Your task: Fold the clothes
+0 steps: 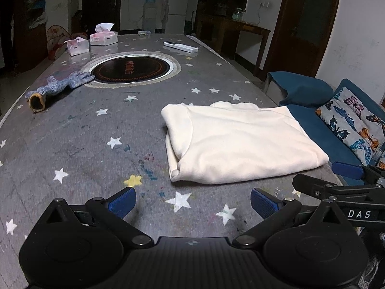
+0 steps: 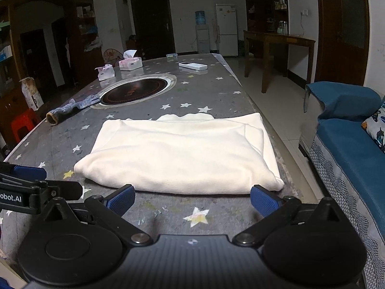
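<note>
While I hold both tools low over the near edge, the grey star-printed surface (image 2: 60, 144) stretches away from me, with a round dark hotplate (image 2: 134, 91) set into its middle. My cream garment (image 2: 182, 154) lies folded into a thick rectangle on the near right part of the surface, close to the blue sofa (image 2: 346, 144). My right tool (image 2: 192, 201) sits just short of the garment's near edge, fingers spread wide and empty. My left tool (image 1: 192, 202) is likewise spread apart, gripping nothing, the garment just ahead to its right. Farther off lie a blue knitted glove (image 1: 57, 85), two tissue boxes (image 1: 104, 38) and a white remote (image 1: 181, 46).
</note>
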The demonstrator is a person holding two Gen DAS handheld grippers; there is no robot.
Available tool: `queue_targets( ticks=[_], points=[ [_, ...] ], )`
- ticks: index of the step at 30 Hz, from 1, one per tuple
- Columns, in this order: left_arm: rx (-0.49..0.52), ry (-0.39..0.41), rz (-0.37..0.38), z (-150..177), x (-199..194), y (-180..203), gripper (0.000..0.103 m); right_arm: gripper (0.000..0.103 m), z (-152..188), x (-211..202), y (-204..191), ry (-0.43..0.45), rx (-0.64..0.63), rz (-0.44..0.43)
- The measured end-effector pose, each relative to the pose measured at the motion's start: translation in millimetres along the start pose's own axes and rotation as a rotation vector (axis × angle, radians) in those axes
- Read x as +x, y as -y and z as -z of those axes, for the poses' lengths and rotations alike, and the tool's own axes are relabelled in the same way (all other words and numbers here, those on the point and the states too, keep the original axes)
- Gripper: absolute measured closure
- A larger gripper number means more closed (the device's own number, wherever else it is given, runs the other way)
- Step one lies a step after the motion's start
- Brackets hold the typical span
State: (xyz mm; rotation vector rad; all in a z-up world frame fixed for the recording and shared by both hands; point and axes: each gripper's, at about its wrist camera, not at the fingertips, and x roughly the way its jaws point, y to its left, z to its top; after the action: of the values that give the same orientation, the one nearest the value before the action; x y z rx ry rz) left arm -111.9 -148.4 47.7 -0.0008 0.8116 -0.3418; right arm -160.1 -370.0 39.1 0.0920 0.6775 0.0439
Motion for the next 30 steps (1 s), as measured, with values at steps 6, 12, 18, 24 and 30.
queue_targets(
  ticks=[6,12,18,24,30],
  points=[
    [-0.002,-0.006,0.003,3.5,-1.2,0.5,0.0,0.0,1.0,-1.5,-1.1,-0.001,0.001,0.001],
    [0.001,-0.011,0.005,5.6,-1.5,2.2,0.0,0.0,1.8,-3.1,-1.8,0.001,0.0,0.001],
    [0.003,-0.013,0.007,7.0,-2.3,3.5,0.0,0.0,2.5,-5.0,-2.8,0.003,0.002,-0.003],
    [0.001,-0.014,0.009,7.6,-1.8,4.2,0.0,0.0,2.9,-5.3,-4.2,0.004,0.003,-0.007],
    [0.001,-0.021,0.005,8.6,0.1,4.2,0.0,0.0,3.4,-3.3,-5.7,0.0,0.002,-0.011]
  ],
)
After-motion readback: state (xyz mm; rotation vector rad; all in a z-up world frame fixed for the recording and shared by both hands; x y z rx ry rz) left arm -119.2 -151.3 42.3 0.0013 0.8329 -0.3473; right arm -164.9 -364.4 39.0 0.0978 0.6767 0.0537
